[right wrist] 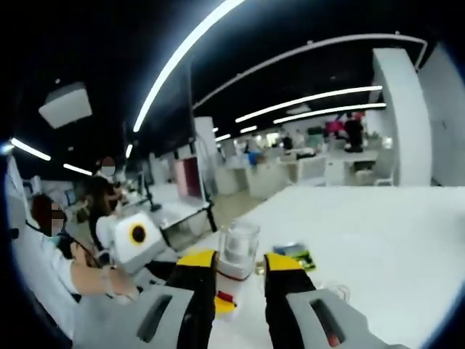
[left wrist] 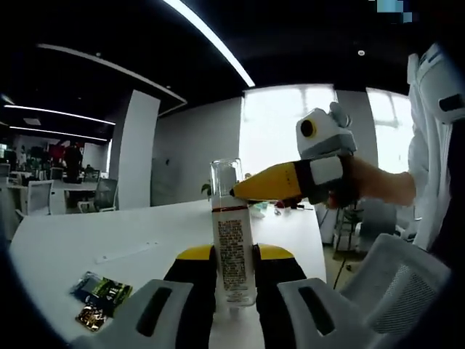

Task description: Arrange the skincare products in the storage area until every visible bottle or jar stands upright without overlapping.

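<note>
Left gripper (left wrist: 234,280): jaws clamped on lower body of tall bottle (left wrist: 234,254), centre of left gripper view, held upright above white table (left wrist: 87,233). Clear cap (left wrist: 226,182) on top, printed label down the front, red band under the cap.

Right gripper (right wrist: 238,287): jaws apart, straddling the cap (right wrist: 238,247) at lower centre of right gripper view; contact with cap cannot be told. Same gripper enters left gripper view from the right (left wrist: 243,194), yellow tip at cap level, a hand behind it.

Handling, judged: rigid plastic or glass, smooth, likely slippery; slim and top-heavy, tips easily once set down. Weight looks modest. Cap probably loose-fitting, poor lifting point; better hold on the labelled body, low, as taken now.

Edges and room: sachets (left wrist: 102,297) lie lower left in left gripper view, near the bottle but apart from it. Broad bare tabletop beyond, toward upper left. Table edge curves off at right, chair (left wrist: 396,280) just past it; safer to set down inboard, away from that edge.
</note>
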Available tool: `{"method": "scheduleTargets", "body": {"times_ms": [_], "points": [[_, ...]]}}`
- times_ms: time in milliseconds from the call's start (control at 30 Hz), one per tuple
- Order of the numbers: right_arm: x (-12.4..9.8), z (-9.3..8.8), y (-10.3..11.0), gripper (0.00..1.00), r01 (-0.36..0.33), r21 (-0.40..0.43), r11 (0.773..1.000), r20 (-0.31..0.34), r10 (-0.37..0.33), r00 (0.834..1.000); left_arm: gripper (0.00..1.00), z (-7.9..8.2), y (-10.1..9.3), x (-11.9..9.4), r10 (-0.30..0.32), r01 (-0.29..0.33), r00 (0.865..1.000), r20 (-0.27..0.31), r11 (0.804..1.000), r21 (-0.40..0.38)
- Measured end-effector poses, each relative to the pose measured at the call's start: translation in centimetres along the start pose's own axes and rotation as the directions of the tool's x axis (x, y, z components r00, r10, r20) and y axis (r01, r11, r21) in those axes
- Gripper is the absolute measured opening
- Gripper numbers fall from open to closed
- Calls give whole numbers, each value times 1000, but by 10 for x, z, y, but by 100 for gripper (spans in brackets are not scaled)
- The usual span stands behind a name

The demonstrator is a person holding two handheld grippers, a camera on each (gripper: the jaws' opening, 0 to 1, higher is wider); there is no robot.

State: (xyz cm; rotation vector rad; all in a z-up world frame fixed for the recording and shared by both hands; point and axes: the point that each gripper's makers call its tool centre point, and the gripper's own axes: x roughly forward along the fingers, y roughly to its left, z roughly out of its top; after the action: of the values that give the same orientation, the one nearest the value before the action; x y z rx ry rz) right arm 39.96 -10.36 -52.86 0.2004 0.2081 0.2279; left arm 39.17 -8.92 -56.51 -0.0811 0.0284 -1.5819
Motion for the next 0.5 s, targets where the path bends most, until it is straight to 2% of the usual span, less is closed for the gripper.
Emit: {"method": "scheduleTargets", "body": {"times_ms": [133,200,333,400,500], "points": [[-2,-1,-1,16,36,72,997,31,-39,999,14,-4,-2,2,4,-4,1000,-11,999,42],[-4,0,-1,16,52,88,995,52,-56,997,14,-6,-4,2,2,-1,1000,-20,997,76],[-9,-1,-4,18,86,115,990,65,-94,993,14,-6,-9,3,-5,7,1000,-16,996,92],[-12,-3,-3,17,102,128,987,72,-112,991,14,-6,-9,3,0,3,1000,-19,992,130],[-15,-3,-2,16,121,145,982,86,-134,987,14,-5,-12,3,-3,5,1000,-15,991,133]]}}
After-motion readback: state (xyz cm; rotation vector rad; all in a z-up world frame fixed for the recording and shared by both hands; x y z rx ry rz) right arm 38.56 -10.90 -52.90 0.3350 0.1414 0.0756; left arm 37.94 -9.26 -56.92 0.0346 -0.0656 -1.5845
